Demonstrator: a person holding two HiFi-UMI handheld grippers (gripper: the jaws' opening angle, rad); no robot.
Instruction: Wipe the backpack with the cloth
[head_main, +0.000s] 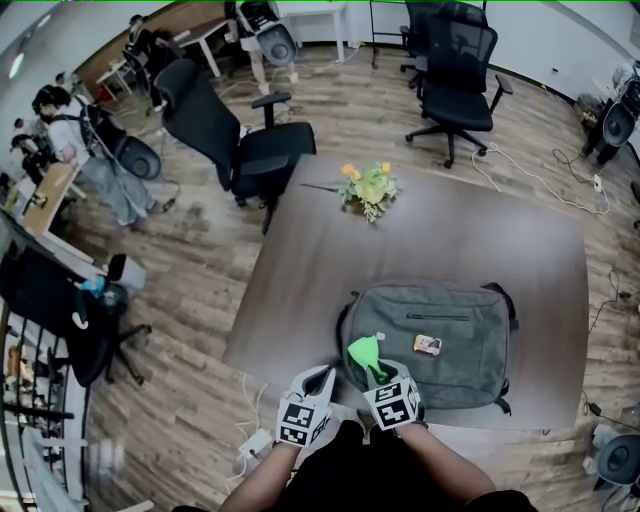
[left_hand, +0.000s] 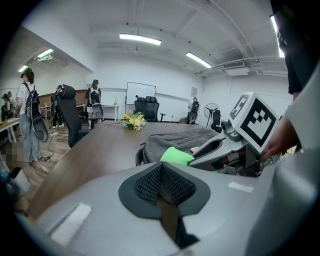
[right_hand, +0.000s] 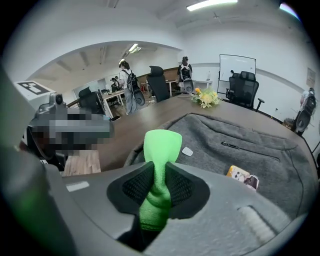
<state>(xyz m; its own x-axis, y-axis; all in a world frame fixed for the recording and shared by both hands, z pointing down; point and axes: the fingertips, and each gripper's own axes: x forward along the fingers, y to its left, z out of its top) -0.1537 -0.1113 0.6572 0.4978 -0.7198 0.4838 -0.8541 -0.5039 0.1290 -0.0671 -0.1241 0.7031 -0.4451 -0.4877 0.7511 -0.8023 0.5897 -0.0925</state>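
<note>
Currently right gripper (right_hand: 159, 186) jaws pinch the green cloth (right_hand: 162, 144) over the grey backpack (head_main: 455, 345), which lies flat on the tabletop (head_main: 420, 240). Left gripper (left_hand: 161, 187) jaws pressed together, empty.

Our right claw (head_main: 376, 372) has the cloth (head_main: 363, 350) between its jaws; the backpack (head_main: 440, 345) lies just ahead on the table (head_main: 500, 240), flowers (head_main: 369, 188) farther beyond, our left claw (head_main: 322, 380) just left.
</note>
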